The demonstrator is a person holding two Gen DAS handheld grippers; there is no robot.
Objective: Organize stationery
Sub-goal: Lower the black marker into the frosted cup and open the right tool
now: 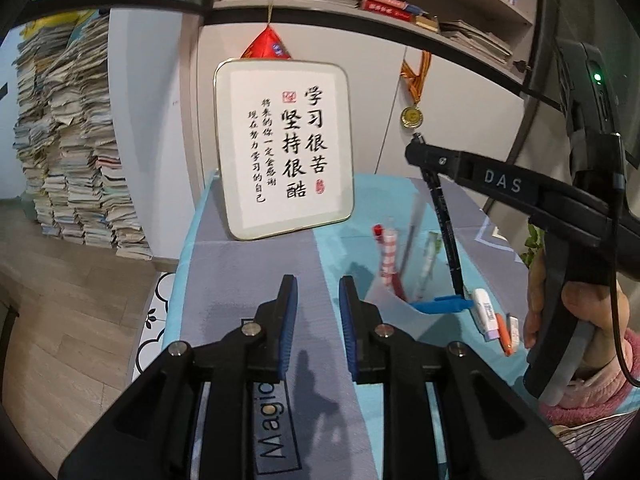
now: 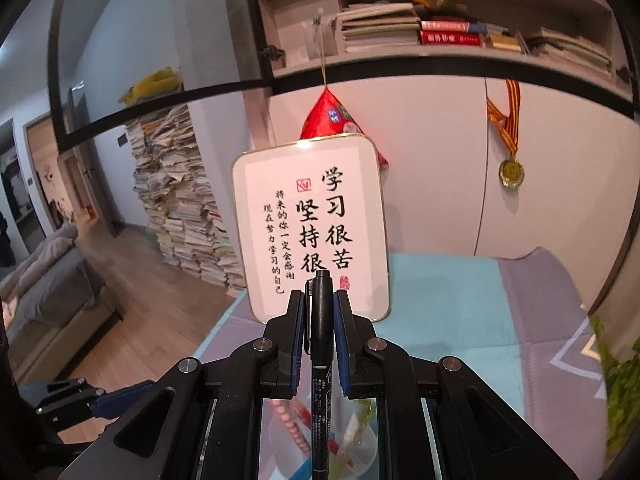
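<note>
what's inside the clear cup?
Clear cup: a red-checked pen, a pale pen, others blurred. The black pen points into it; its tip is hidden.

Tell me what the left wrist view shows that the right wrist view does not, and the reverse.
Only the left wrist view shows the items lying on the table: a blue clip, a white eraser, and the empty left gripper. Only the right wrist view shows a sofa. Both show the black pen in the right gripper, the clear cup and the framed sign.
</note>
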